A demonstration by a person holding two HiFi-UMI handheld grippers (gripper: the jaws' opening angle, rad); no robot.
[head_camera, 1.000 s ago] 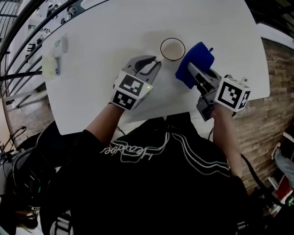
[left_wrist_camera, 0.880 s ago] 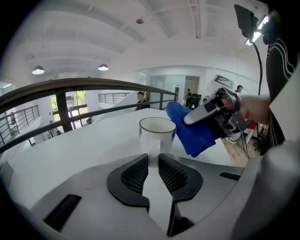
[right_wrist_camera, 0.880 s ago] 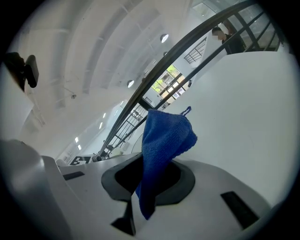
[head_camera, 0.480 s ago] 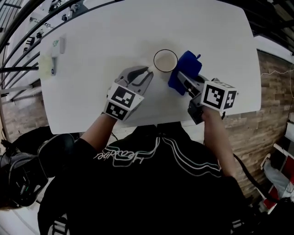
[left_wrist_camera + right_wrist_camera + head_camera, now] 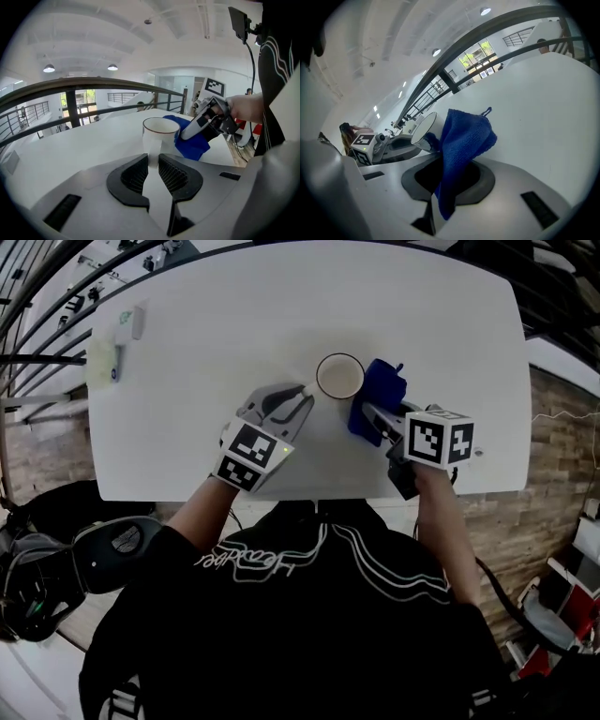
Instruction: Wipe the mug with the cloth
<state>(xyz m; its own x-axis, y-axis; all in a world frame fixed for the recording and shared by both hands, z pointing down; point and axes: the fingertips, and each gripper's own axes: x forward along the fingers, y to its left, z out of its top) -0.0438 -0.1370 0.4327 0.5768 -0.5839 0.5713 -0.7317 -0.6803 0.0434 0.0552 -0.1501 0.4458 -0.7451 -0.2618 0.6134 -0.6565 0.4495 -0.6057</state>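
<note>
Since a second earlier, the right gripper [image 5: 369, 415] had come down and in, bringing the blue terry cloth [image 5: 379, 390] from just off the right of the white ceramic mug [image 5: 339, 377] to lie against that side. The mug stood upright on the white table [image 5: 234, 315], apparently unshifted. The left gripper [image 5: 305, 396], on the mug's left, had not moved. Its jaws stood partly closed, the ribbed pads [image 5: 171, 174] pinching the handle [image 5: 153, 157], evidently to steady the mug against the push of wiping. The right gripper's jaws were clamped on a fold of the cloth, which stood up out of them so that loose fabric, not hard jaw, met the mug's wall. Judged: contact made, wiping barely begun.
</note>
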